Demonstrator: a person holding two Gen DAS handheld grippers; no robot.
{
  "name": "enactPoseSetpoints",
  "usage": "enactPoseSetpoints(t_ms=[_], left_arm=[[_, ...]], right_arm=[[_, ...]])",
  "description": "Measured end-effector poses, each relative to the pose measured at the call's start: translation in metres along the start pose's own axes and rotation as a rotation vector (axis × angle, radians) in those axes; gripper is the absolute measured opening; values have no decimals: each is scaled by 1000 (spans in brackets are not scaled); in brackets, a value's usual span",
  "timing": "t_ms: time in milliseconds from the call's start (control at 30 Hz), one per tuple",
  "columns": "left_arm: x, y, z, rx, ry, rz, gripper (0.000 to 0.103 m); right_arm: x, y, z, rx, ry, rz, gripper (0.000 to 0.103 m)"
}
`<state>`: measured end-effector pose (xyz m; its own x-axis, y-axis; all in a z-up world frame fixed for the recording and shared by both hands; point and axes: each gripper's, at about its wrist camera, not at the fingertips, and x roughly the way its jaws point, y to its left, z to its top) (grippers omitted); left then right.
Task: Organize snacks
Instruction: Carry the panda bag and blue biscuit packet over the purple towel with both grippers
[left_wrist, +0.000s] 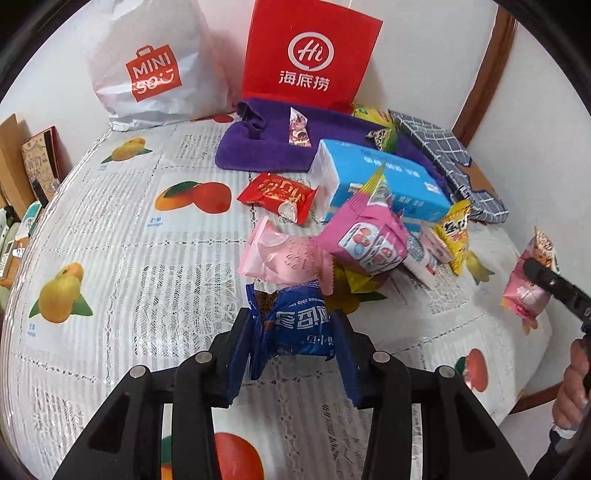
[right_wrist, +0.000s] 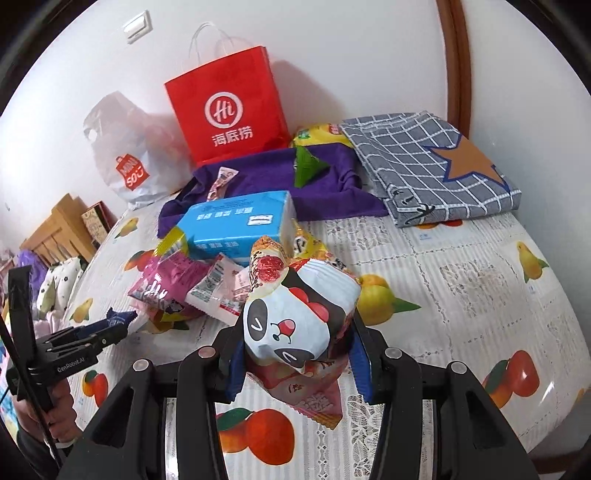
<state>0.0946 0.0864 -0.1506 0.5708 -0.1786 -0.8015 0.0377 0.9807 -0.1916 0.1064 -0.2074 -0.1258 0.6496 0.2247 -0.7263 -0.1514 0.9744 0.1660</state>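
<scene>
My left gripper (left_wrist: 293, 332) is shut on a dark blue cookie packet (left_wrist: 291, 325), held just above the table in front of the snack pile; it also shows in the right wrist view (right_wrist: 110, 326). My right gripper (right_wrist: 295, 350) is shut on a panda-print snack packet (right_wrist: 295, 321), with a pink packet (right_wrist: 310, 391) under it; it shows at the right edge of the left wrist view (left_wrist: 532, 284). The pile holds a pale pink packet (left_wrist: 284, 254), a magenta packet (left_wrist: 369, 236), a red packet (left_wrist: 277, 195) and a yellow packet (left_wrist: 454, 232).
A blue tissue pack (left_wrist: 373, 181) lies behind the pile. A purple towel (left_wrist: 269, 140), a grey checked cloth (right_wrist: 428, 162), a red paper bag (left_wrist: 310, 55) and a white Miniso bag (left_wrist: 147, 70) stand at the back by the wall. The fruit-print tablecloth (left_wrist: 110, 240) covers the table.
</scene>
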Motion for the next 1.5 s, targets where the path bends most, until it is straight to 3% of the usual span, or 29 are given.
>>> enactPoseSetpoints(t_ms=[333,767,1167,1500], left_arm=[[-27,-26,28,35,-39,-64,40],[-29,-57,110,99,-89,-89,40],[8,-52,193,105,-114,-45,40],[59,-28,240,80,-71,-10,40]], right_arm=[[-3,14,20,-37,-17,55,46],[5,34,99,-105,-84,48,46],[70,40,176,-114,-70,60,46],[133,20,229,-99,1,28,46]])
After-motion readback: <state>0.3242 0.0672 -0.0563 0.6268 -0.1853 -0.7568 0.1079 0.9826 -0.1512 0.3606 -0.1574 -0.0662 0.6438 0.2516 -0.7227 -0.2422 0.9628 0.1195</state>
